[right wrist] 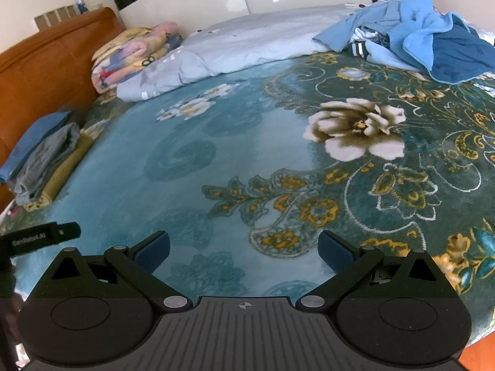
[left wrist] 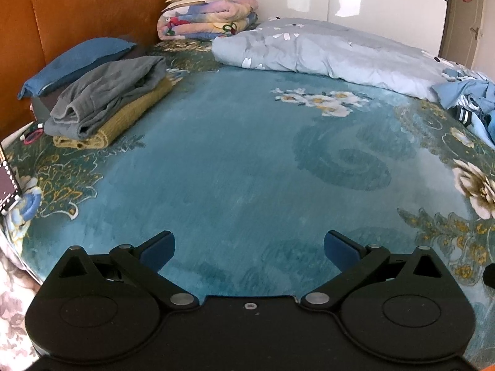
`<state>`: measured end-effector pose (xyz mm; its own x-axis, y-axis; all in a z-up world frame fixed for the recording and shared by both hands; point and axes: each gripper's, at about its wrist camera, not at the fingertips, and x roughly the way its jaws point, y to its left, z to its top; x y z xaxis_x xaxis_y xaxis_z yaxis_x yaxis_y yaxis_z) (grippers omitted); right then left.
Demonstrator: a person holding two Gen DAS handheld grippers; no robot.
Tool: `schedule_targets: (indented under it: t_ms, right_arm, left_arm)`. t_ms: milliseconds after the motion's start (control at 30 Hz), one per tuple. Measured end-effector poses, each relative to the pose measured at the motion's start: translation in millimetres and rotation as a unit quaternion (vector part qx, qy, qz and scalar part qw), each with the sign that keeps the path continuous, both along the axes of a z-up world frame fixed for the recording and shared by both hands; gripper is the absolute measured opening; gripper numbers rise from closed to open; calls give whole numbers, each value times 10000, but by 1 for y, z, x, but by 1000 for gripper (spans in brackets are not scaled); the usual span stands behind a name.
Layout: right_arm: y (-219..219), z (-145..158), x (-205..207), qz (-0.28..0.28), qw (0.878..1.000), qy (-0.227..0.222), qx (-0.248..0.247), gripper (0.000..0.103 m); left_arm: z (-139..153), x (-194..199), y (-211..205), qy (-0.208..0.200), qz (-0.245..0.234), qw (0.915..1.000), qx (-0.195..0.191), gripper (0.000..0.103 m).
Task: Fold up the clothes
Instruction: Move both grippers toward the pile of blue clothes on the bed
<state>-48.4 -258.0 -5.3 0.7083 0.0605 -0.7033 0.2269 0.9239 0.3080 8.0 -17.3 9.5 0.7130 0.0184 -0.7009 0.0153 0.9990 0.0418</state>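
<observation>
A heap of unfolded blue clothes (right wrist: 427, 40) lies at the far right of the bed, with a striped dark garment (right wrist: 359, 49) poking out; the same heap of blue clothes (left wrist: 470, 105) shows at the right edge in the left wrist view. A folded grey garment (left wrist: 108, 92) rests on a folded mustard one (left wrist: 123, 120) at the left, and the grey garment (right wrist: 46, 160) also appears in the right wrist view. My left gripper (left wrist: 249, 250) hovers open over the teal bedspread (left wrist: 235, 160), holding nothing. My right gripper (right wrist: 244, 249) is open too, over the floral bedspread (right wrist: 216, 160), far from the heap.
A pale blue duvet (left wrist: 324, 49) lies bunched along the far side. A folded patterned blanket (left wrist: 204, 18) sits by the orange headboard (left wrist: 77, 9). A blue pillow (left wrist: 74, 61) lies behind the folded stack. The left gripper's body (right wrist: 40, 238) shows at the left edge.
</observation>
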Motion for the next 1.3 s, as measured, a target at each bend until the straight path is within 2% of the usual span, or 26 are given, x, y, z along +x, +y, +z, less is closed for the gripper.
schedule_targets:
  t_ms: [733,1300]
  right_arm:
    - [-56,-17,26,-343,9994,40,52,103]
    - [-125,-27,62,-692,9975,-94,-71,103]
  left_arm:
    - [1,50,-67,0,-397,9992,19,102]
    - [-17,103,-146,-32,-959,9954,86,102]
